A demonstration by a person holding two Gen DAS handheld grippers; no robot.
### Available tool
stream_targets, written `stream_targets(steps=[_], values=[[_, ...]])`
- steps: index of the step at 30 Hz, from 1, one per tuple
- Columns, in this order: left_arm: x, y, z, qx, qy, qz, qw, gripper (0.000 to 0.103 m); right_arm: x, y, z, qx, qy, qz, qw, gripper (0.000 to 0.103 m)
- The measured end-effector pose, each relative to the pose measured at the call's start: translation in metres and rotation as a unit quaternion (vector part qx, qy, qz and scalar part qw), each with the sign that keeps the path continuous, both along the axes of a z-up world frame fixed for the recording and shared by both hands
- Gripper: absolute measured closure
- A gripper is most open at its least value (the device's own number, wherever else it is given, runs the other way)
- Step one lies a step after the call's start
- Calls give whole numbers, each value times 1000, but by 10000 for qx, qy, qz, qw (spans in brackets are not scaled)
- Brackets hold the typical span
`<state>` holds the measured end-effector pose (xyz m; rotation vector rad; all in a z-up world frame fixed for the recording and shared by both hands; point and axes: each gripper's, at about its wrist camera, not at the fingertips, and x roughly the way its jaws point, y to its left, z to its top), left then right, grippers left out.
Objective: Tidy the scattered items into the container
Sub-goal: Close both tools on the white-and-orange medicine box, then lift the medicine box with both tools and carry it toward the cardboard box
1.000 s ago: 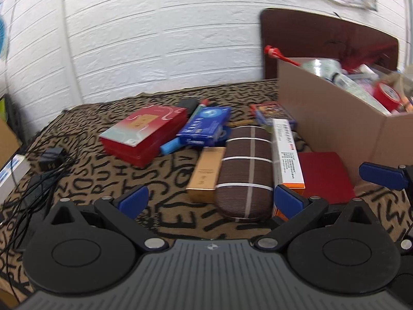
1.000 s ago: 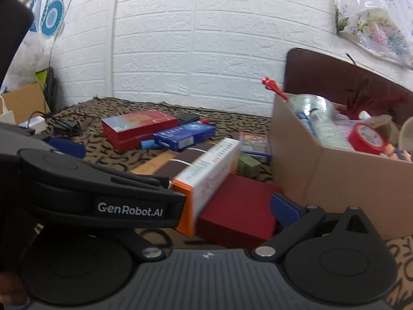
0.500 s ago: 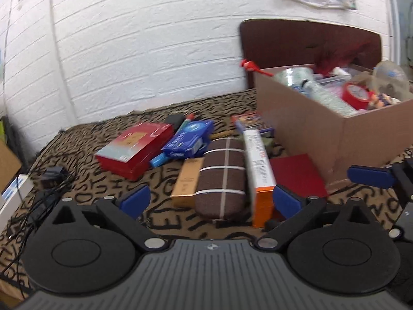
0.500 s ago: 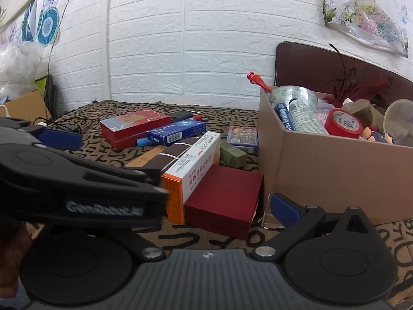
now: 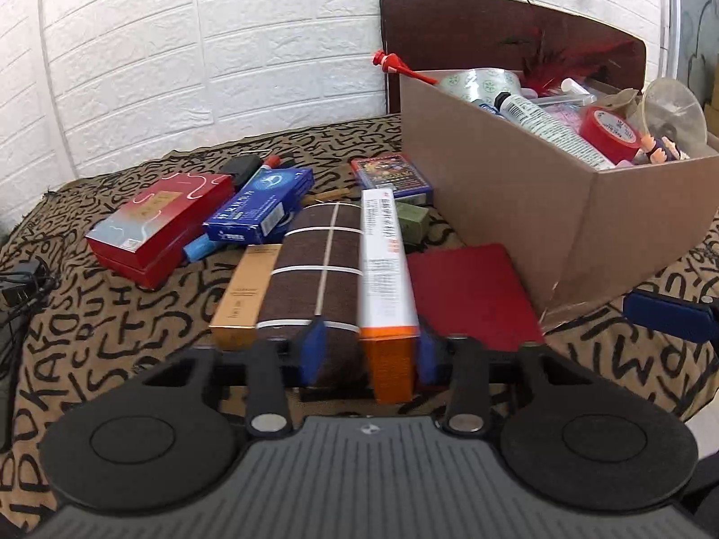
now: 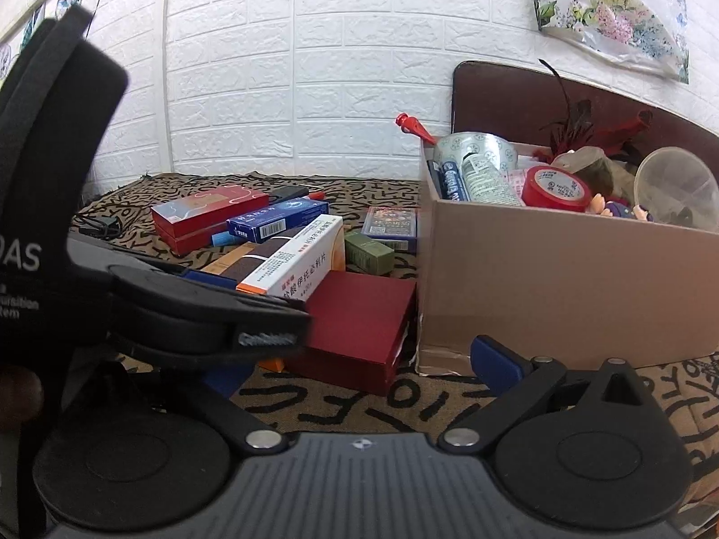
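Note:
An orange-and-white box [image 5: 386, 269] lies on edge between a brown striped case [image 5: 314, 260] and a dark red flat box [image 5: 472, 296]. My left gripper [image 5: 370, 350] has its jaws closing on the box's near end. The right pad is against its side and the left pad sits close on the case side. The box [image 6: 292, 260] leans on the case in the right wrist view. The open cardboard box [image 5: 517, 188] stands to the right, filled with several items. My right gripper [image 6: 359, 368] stands open before the dark red box [image 6: 355, 314], holding nothing; its left finger is largely hidden.
On the patterned cloth lie a gold box [image 5: 247, 292], a blue box [image 5: 260, 206], a red box [image 5: 157, 220], a small green box [image 5: 413, 220] and a card pack [image 5: 391, 173]. Cables [image 5: 18, 287] trail at the left. The left gripper's black housing [image 6: 179, 314] blocks the right wrist view's left side.
The left jaws have drawn in from wide open around the orange-and-white box's near end, and the left view has come closer to the box. The right gripper stays open.

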<state>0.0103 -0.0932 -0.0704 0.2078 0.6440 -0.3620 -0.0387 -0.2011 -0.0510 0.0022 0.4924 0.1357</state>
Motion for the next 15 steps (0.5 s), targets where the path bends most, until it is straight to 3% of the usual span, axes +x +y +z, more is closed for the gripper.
stream_targets(steps=[6, 15], values=[[1, 18, -2, -107, 82, -121, 9998, 76, 3, 11, -2, -61, 79, 278, 9996, 0], [7, 53, 0, 151, -95, -94, 9998, 69, 6, 47, 2, -540, -96, 1097, 9924, 0]])
